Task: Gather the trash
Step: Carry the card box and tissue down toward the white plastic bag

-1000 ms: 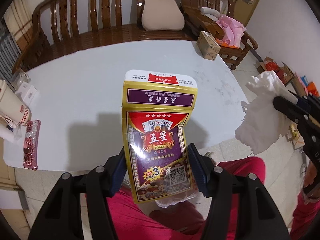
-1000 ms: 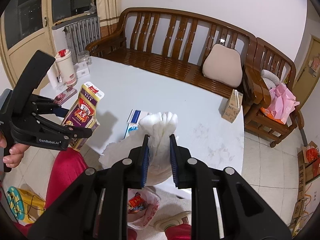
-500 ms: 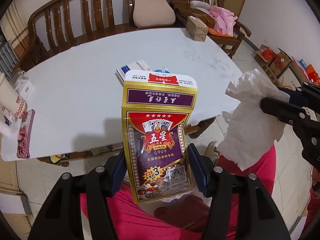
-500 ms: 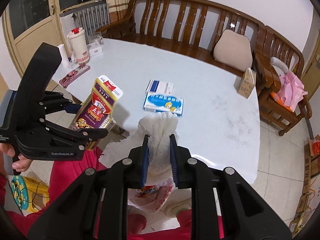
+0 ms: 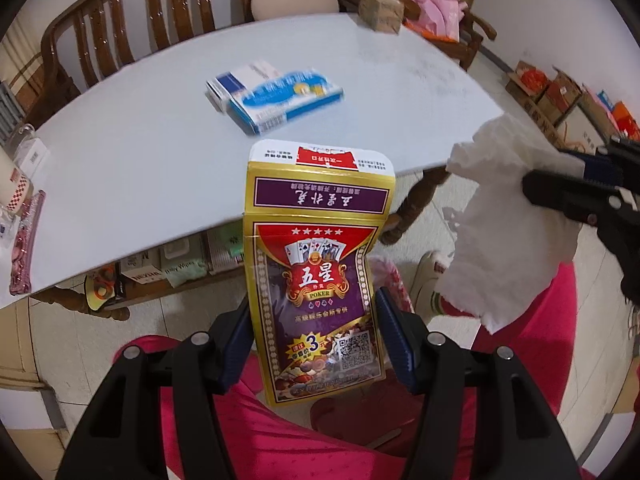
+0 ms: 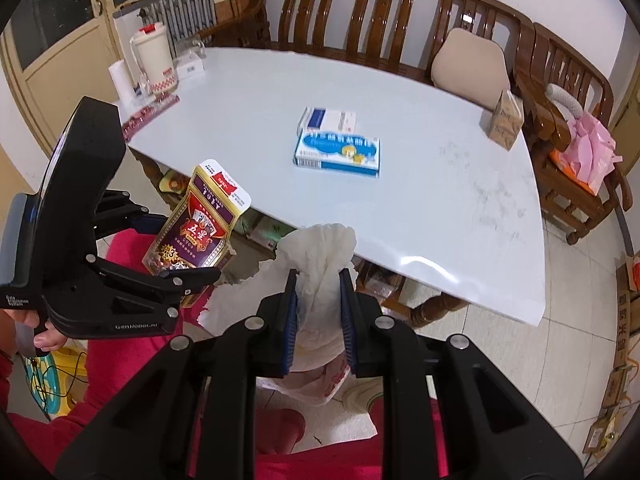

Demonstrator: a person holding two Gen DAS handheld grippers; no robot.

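Observation:
My left gripper (image 5: 316, 336) is shut on a gold and purple playing-card box (image 5: 318, 268) with its flap open, held off the table's near edge above red-clothed legs; the box also shows in the right wrist view (image 6: 196, 228). My right gripper (image 6: 318, 316) is shut on a crumpled white tissue (image 6: 320, 252), also seen in the left wrist view (image 5: 504, 232). Both are held over the floor in front of the white table (image 6: 440, 208). A plastic bag (image 6: 320, 380) lies below the right gripper.
Two blue and white boxes (image 6: 336, 144) lie mid-table. A brown carton (image 6: 506, 120) stands at the far right edge. A jug (image 6: 154, 60) and pink phone case (image 5: 26, 248) sit at the left end. Wooden benches (image 6: 380, 20) surround the table.
Both grippers have pulled back from the table and lowered with their loads, so the table's near edge and the shelf under it now show. Grips are unchanged.

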